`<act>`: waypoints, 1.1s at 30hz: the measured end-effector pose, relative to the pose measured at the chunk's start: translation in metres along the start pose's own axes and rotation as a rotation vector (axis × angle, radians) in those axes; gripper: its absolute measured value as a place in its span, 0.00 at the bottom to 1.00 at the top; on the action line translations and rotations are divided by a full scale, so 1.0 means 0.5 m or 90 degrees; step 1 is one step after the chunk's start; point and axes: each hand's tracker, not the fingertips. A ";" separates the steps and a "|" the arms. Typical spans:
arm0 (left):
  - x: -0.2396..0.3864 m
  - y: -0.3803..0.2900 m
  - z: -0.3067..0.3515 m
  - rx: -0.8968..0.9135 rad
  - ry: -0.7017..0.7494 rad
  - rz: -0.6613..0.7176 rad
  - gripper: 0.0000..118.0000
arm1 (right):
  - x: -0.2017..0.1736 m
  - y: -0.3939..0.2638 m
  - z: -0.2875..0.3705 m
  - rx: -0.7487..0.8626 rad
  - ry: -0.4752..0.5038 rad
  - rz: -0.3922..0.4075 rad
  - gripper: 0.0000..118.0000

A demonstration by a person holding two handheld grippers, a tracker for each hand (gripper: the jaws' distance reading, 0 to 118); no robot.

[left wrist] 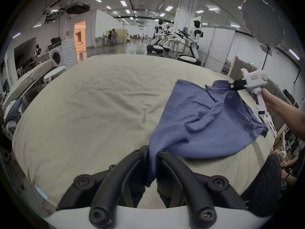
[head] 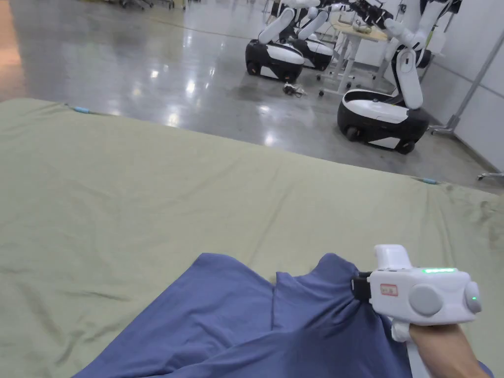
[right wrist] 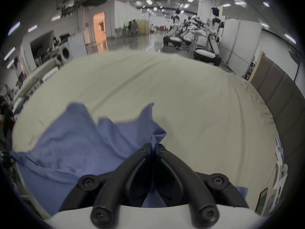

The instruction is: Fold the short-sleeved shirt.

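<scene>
A blue short-sleeved shirt (head: 266,325) hangs loosely over the near part of a pale green bed sheet (head: 147,197), held up at two spots. In the head view my right gripper (head: 355,288), a white unit in a hand, pinches a bunched fold at the shirt's far right. Its own view shows the right gripper (right wrist: 154,147) with both jaws closed on a thin fold of the shirt (right wrist: 79,143). The left gripper (left wrist: 153,151) is shut on a strip of the shirt (left wrist: 206,121) that trails down between its jaws. The right gripper (left wrist: 231,86) appears there too, gripping the far corner.
The sheet (left wrist: 90,108) stretches wide to the left and far side, lightly creased. Beyond its far edge lie a glossy floor and several white and black wheeled robots (head: 381,115). A padded headboard (right wrist: 280,97) borders the right side. A washing machine (left wrist: 63,55) stands far left.
</scene>
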 end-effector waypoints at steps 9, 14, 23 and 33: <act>0.049 0.235 -0.018 0.113 -0.009 -0.030 0.06 | 0.082 0.155 0.343 0.169 0.017 -0.023 0.04; 0.097 0.464 0.026 0.200 -0.016 -0.054 0.05 | 0.137 0.280 0.530 0.279 -0.011 -0.025 0.04; 0.187 0.824 0.063 0.309 0.088 -0.109 0.05 | 0.226 0.505 0.713 0.424 -0.095 -0.062 0.04; 0.222 1.043 0.132 0.379 0.116 -0.090 0.05 | 0.249 0.624 0.722 0.522 -0.075 -0.099 0.04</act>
